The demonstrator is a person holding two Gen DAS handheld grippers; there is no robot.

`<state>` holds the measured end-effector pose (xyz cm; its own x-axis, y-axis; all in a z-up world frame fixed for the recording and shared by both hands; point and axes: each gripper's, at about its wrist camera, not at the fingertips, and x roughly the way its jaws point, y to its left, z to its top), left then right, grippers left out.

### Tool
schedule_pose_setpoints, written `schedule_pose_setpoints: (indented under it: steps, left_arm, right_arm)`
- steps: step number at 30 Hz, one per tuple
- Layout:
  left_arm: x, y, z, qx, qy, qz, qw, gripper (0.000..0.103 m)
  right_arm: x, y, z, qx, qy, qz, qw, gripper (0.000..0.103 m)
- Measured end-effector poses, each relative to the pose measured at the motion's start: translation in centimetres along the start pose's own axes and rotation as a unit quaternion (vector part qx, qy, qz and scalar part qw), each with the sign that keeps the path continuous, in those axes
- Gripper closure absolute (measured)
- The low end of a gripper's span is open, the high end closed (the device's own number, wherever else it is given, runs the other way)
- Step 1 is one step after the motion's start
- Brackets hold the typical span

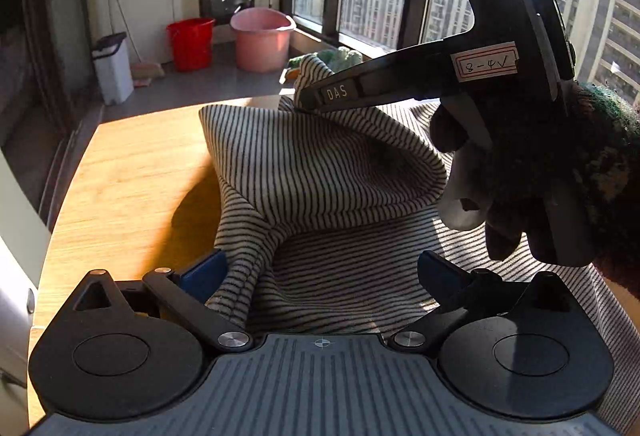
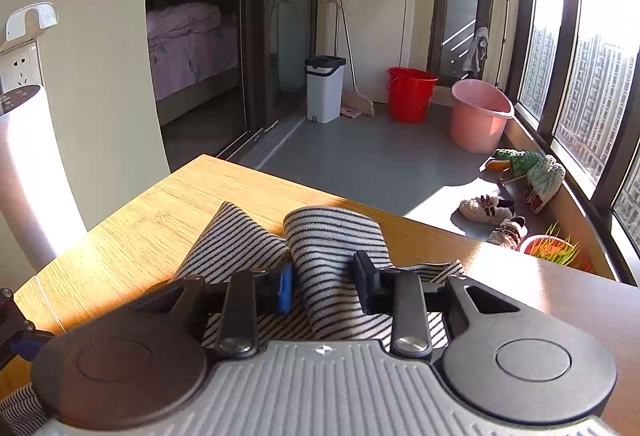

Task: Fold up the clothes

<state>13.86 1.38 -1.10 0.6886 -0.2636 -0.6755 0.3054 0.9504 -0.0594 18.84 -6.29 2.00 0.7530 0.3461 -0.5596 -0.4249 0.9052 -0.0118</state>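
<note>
Between our left gripper's [image 1: 320, 276] wide-open fingers lies the black-and-white striped knit garment [image 1: 320, 163], spread on the wooden counter [image 1: 132, 179]. Our right gripper's [image 2: 323, 286] fingers straddle a raised fold near the far edge; grip uncertain.

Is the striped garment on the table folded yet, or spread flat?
Neither: mid-fold. The striped garment has one flap raised and curling over the layer on the wooden table; the right gripper straddles a raised fold.

Wooden table [image 2: 132, 236]; red bucket [image 2: 411, 94] beside pink tub [image 2: 480, 115]; white bin [image 2: 325, 88], broom [image 2: 358, 103] (leaning on wall); slippers [image 2: 494, 213] near window [image 2: 592, 83].
</note>
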Motion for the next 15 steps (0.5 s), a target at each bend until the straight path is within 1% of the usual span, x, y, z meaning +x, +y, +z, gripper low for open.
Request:
schedule_pose_setpoints:
  steps: [2, 4, 7, 9, 10, 13, 14, 15]
  left_arm:
    - [0.1, 0.2, -0.1, -0.003, 0.001, 0.000, 1.0000, 0.000]
    - [0.2, 0.5, -0.2, -0.006, 0.003, 0.003, 1.0000, 0.000]
    - [0.7, 1.4, -0.1, -0.010, 0.005, 0.015, 0.9998, 0.000]
    - [1.2, 2.4, -0.2, -0.017, 0.004, 0.040, 0.9990, 0.000]
    - [1.5, 3.1, -0.3, -0.028, 0.007, 0.053, 0.9982, 0.000]
    - [1.7, 5.1, -0.4, -0.059, 0.013, 0.064, 0.9961, 0.000]
    - [1.6, 5.5, -0.2, -0.064, 0.016, 0.061, 0.9960, 0.000]
    - [1.4, 5.8, -0.1, -0.069, 0.019, 0.057, 0.9958, 0.000]
  right_arm:
    - [-1.9, -1.1, 0.6, 0.027, -0.030, 0.006, 0.999, 0.095]
    - [-4.8, -3.2, 1.1, 0.065, -0.074, 0.007, 0.995, 0.095]
    - [-9.6, -7.3, 1.1, 0.130, -0.138, 0.004, 0.982, 0.095]
    - [-11.8, -9.9, -1.1, 0.171, -0.154, -0.012, 0.973, 0.095]
    - [-12.4, -10.9, -2.7, 0.187, -0.151, -0.016, 0.971, 0.095]
    - [-12.0, -12.8, -8.3, 0.211, -0.091, -0.048, 0.972, 0.094]
    - [-11.5, -13.2, -10.1, 0.218, -0.068, -0.059, 0.972, 0.091]
    - [-11.4, -13.6, -11.6, 0.228, -0.056, -0.068, 0.970, 0.084]
